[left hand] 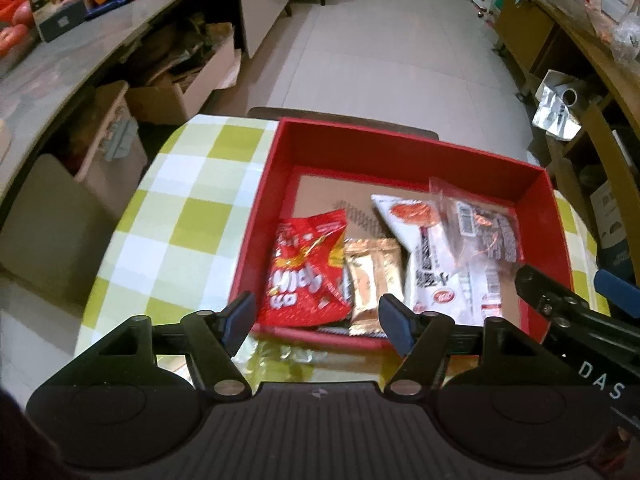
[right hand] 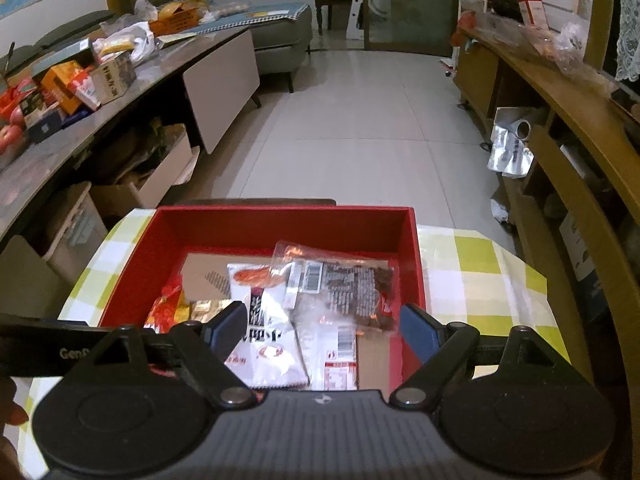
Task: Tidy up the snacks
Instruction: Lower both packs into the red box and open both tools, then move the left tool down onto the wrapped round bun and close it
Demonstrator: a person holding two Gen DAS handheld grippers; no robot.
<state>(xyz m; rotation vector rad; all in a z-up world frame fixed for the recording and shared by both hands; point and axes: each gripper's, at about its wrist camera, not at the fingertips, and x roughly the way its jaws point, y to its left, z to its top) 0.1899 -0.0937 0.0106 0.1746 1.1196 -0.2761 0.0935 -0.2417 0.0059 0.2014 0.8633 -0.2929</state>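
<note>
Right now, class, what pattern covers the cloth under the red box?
Green and white checks on the tablecloth, clearest in the left wrist view.

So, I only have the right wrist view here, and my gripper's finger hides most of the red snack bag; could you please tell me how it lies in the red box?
Observer: The crinkled red snack bag lies flat in the near left corner of the red cardboard box.
Operator: Thank you. Is the gold packet clear of it?
Observer: No, the gold foil packet touches the bag's right edge.
Operator: And where is the left gripper?
Observer: The left gripper is open and holds nothing, at the box's near wall.
Operator: Is anything left outside the box?
Observer: A crumpled silvery wrapper lies on the checked tablecloth in front of it.
</note>
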